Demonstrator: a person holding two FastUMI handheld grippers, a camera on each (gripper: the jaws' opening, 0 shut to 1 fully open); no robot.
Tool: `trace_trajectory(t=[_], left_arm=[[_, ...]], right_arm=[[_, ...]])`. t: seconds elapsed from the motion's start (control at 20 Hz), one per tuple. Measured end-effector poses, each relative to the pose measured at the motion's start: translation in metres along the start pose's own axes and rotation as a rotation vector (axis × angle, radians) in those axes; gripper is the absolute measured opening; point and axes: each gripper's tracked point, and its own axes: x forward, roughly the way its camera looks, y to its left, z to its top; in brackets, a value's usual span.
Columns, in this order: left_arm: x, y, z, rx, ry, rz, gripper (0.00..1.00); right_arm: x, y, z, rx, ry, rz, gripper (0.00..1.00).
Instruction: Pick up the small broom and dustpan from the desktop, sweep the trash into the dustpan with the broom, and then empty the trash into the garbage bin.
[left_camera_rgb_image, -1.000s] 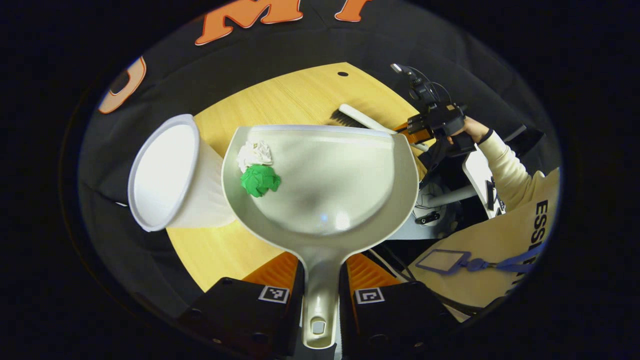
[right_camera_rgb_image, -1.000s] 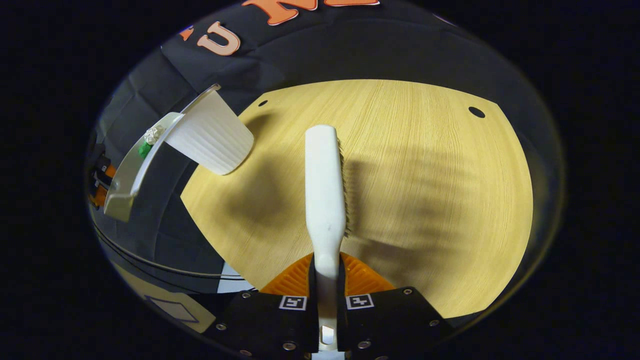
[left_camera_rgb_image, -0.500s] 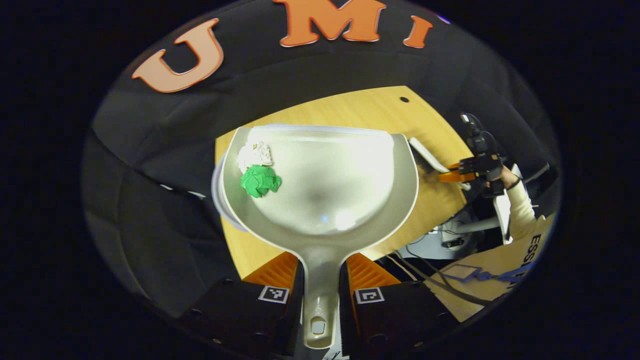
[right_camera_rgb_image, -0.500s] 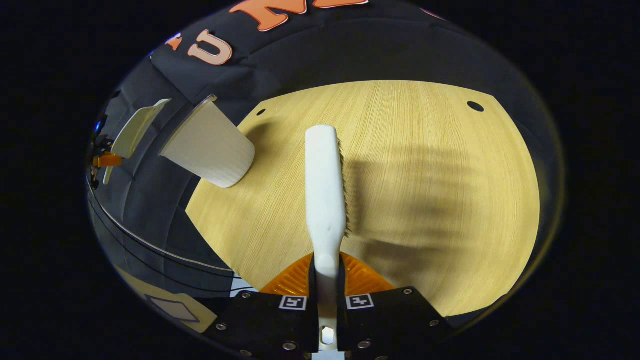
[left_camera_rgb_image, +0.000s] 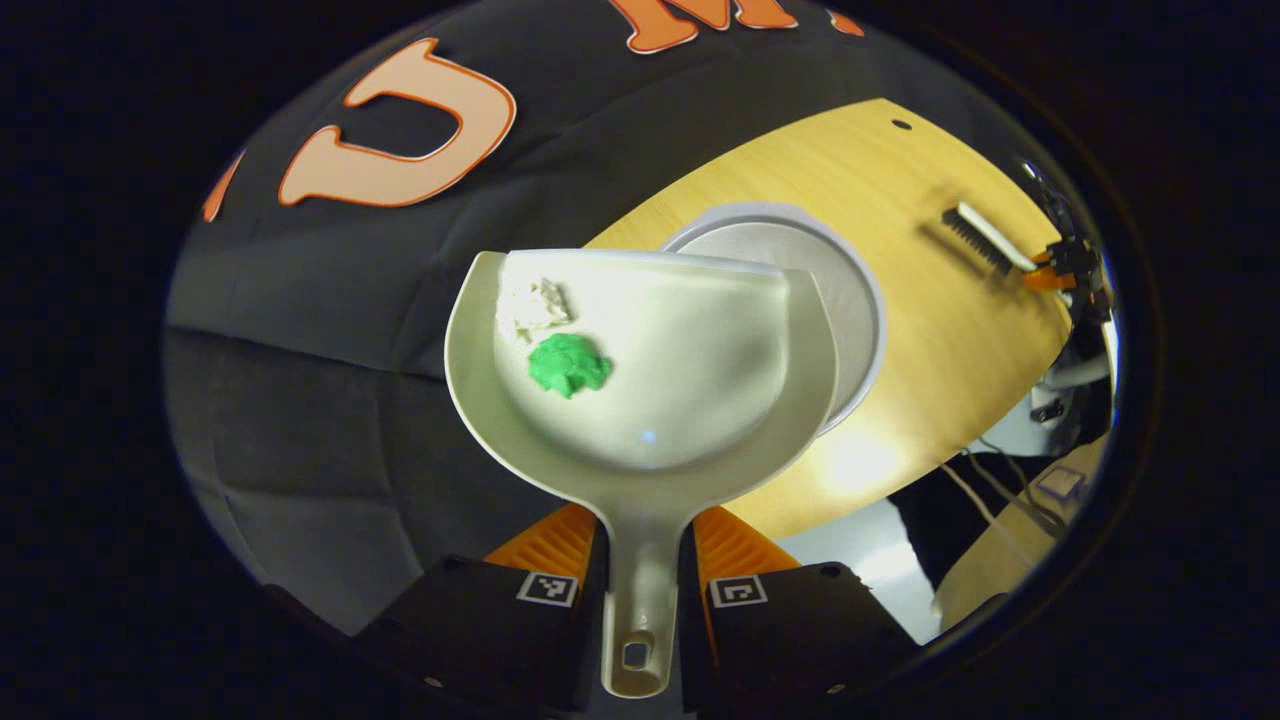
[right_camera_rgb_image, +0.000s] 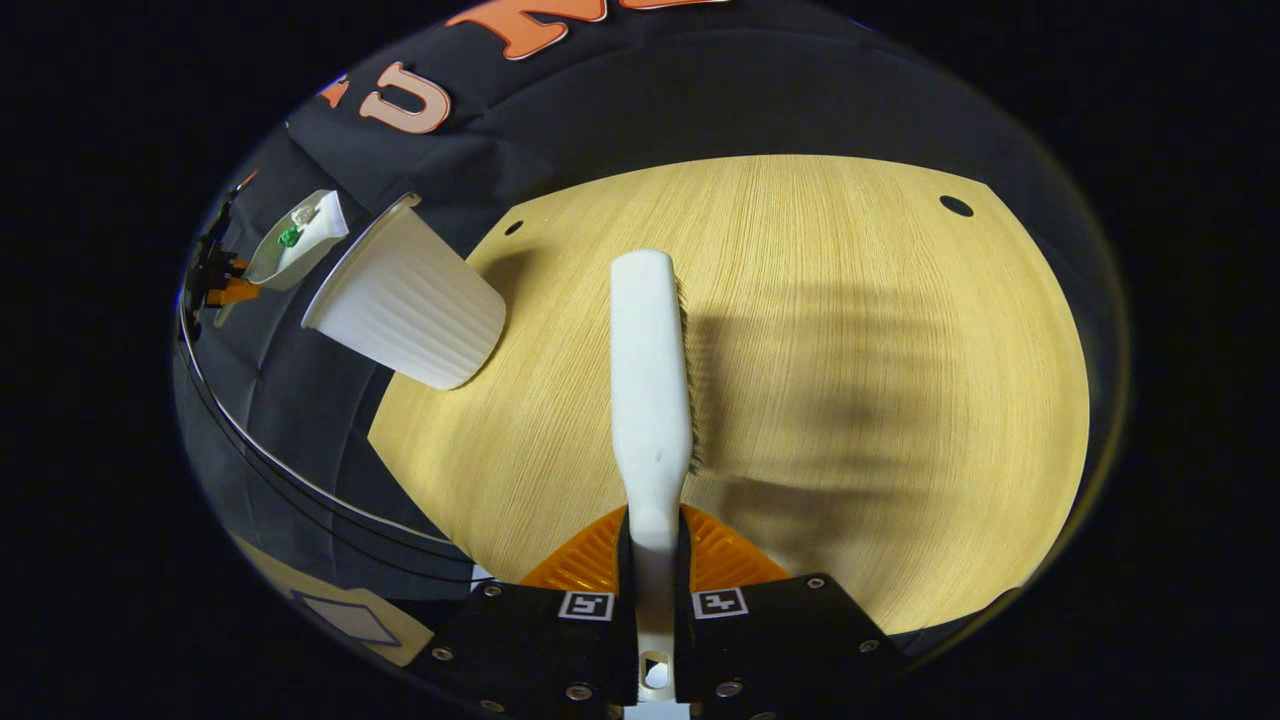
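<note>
Left gripper (left_camera_rgb_image: 640, 560) is clamped on the handle of the pale grey plastic dustpan (left_camera_rgb_image: 700, 400), held above the round white plastic garbage bin (left_camera_rgb_image: 855, 300), whose rim shows at 2 o'clock of the pan. A crumpled white paper wad (left_camera_rgb_image: 532, 305) and a green paper wad (left_camera_rgb_image: 568, 365) lie at the pan's 10 o'clock. Right gripper (right_camera_rgb_image: 655, 560) grips the handle of the small white broom (right_camera_rgb_image: 650, 370), over the light wooden desktop (right_camera_rgb_image: 880, 400).

I see a pale grey-white dustpan (left_camera_rgb_image: 660, 370) at frame centre, holding one green paper wad (left_camera_rgb_image: 568, 364) and one white wad (left_camera_rgb_image: 533, 304). The bin (right_camera_rgb_image: 405, 302) is ribbed white, the broom (right_camera_rgb_image: 650, 380) white with dark bristles, the desk (right_camera_rgb_image: 850, 400) light yellow woodgrain.
</note>
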Motion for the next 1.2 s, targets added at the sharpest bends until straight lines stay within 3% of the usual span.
trace_trajectory(t=[0.2, 0.5, 0.7, 0.85, 1.05, 1.2], left_arm=[[0.003, 0.028, 0.001, 0.126, 0.036, 0.101, 0.34], [0.021, 0.020, 0.002, 0.159, 0.028, 0.066, 0.34], [0.032, -0.007, 0.003, -0.063, -0.043, -0.090, 0.34], [0.028, -0.027, 0.013, -0.204, -0.132, -0.154, 0.34], [-0.004, -0.065, 0.038, -0.274, -0.286, -0.221, 0.34], [-0.019, -0.096, 0.064, -0.314, -0.381, -0.318, 0.33]], right_arm=[[-0.001, 0.000, 0.002, 0.018, -0.009, -0.022, 0.14], [0.000, 0.000, 0.002, 0.037, -0.023, -0.032, 0.14], [0.001, 0.002, 0.004, 0.050, -0.034, -0.031, 0.14], [0.000, 0.002, 0.004, 0.053, -0.036, -0.037, 0.14], [0.001, 0.004, 0.007, 0.051, -0.054, -0.032, 0.14], [0.002, 0.003, 0.008, 0.046, -0.068, -0.040, 0.14]])
